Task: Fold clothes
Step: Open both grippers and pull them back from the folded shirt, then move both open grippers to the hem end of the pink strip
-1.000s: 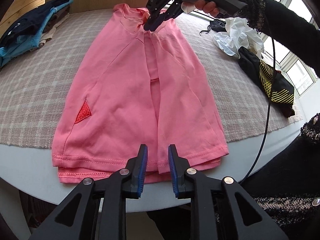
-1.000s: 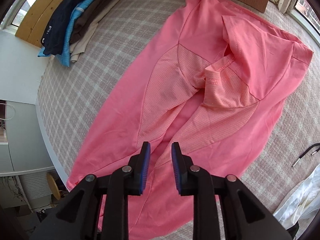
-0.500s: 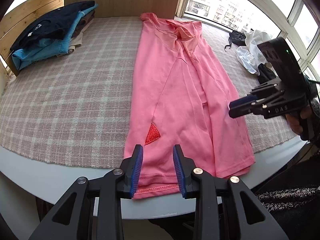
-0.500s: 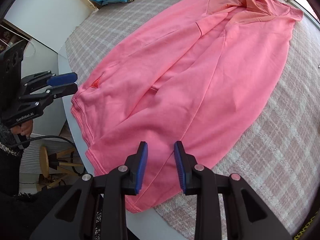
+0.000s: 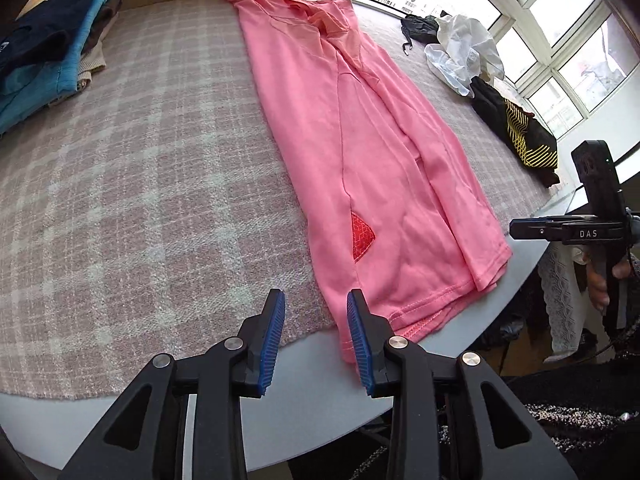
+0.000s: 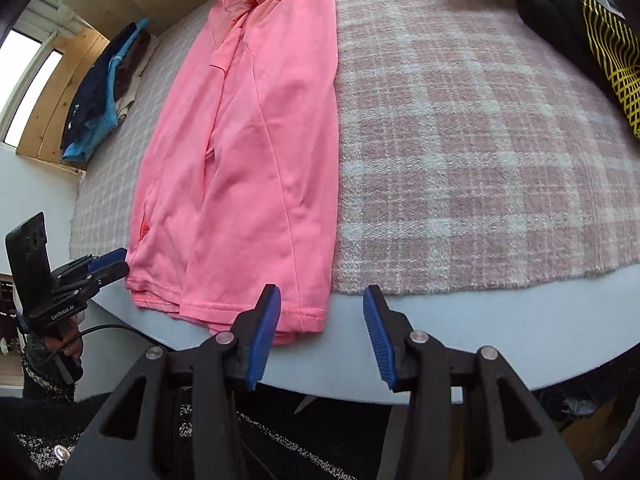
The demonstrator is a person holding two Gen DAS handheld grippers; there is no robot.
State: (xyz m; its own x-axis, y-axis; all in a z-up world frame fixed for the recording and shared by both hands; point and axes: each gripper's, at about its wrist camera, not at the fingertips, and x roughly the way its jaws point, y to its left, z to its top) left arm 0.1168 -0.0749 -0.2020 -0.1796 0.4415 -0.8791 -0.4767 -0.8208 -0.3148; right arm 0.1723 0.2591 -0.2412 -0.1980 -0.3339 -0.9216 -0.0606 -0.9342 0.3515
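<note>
A pink shirt (image 5: 372,148) lies lengthwise on the checked cloth (image 5: 140,184) covering the desk (image 5: 312,392). Both long sides are folded inward, so it forms a narrow strip, and its hem hangs slightly over the near edge of the desk. That layout suggests the side folds are finished and the next fold runs from the hem toward the collar.

The left tool (image 5: 316,336) sits at the hem's left corner with its fingers spread. One blue pad appears to be against the fabric edge, but nothing is pinched. The right tool (image 6: 320,332) hovers at the hem's right corner, also spread wide and empty. One tool at each corner would let the person lift the hem evenly and keep the strip square.

A stack of folded clothes (image 5: 48,44) sits at the far left, likely finished items kept out of the way. A loose white garment (image 5: 464,52) and a black one with yellow lines (image 5: 516,132) wait near the window, well apart from the shirt.
</note>
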